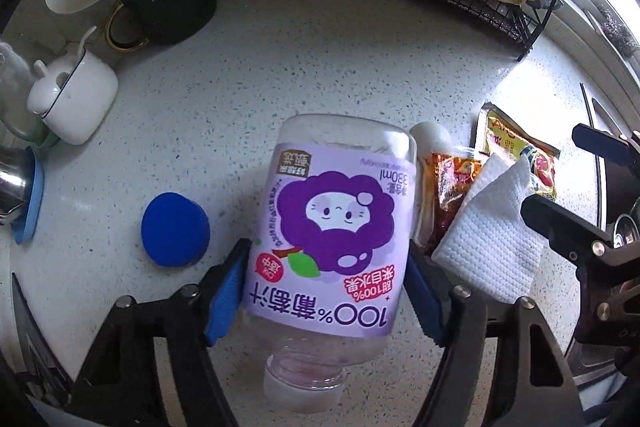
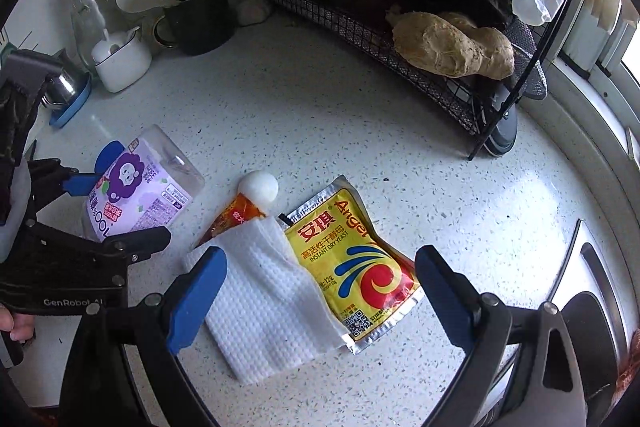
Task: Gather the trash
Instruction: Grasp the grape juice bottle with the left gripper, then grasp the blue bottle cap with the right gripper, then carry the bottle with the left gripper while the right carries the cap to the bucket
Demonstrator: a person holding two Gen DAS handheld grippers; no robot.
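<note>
The left gripper point(image 1: 326, 297) is clamped on the empty grape-juice bottle point(image 1: 332, 231), its blue pads pressing both sides of the purple label, the neck and white cap pointing back toward the camera; whether the bottle is lifted off the speckled countertop point(image 1: 300, 67) or only tilted on it cannot be told; the step in hand looks like the first pick of the trash collection, and the next move calls for carrying the bottle to a bin, which neither view shows. The right gripper point(image 2: 320, 293) hovers with jaws spread wide and holding nothing above the remaining litter: a folded white paper towel point(image 2: 264, 303) overlapping a yellow instant dry yeast sachet point(image 2: 360, 267) at its 3 o'clock side, an orange-red sauce packet point(image 2: 236, 219) tucked under the towel at 11 o'clock, and a small white egg-like ball point(image 2: 260, 187) touching that packet; lowering onto the towel or sachet seems the likely follow-up. A blue bottle cap point(image 1: 175, 229) lies at 9 o'clock of the bottle, just beside it. As for containers, the dark utensil cup point(image 2: 200, 19) holds white spoons and metal chopsticks; the black wire rack point(image 2: 400, 27) carries a lump of ginger point(image 2: 452, 47) and dark items too dim to name; the white lidded condiment pot point(image 2: 120, 59) keeps a small spoon handle poking out.
</note>
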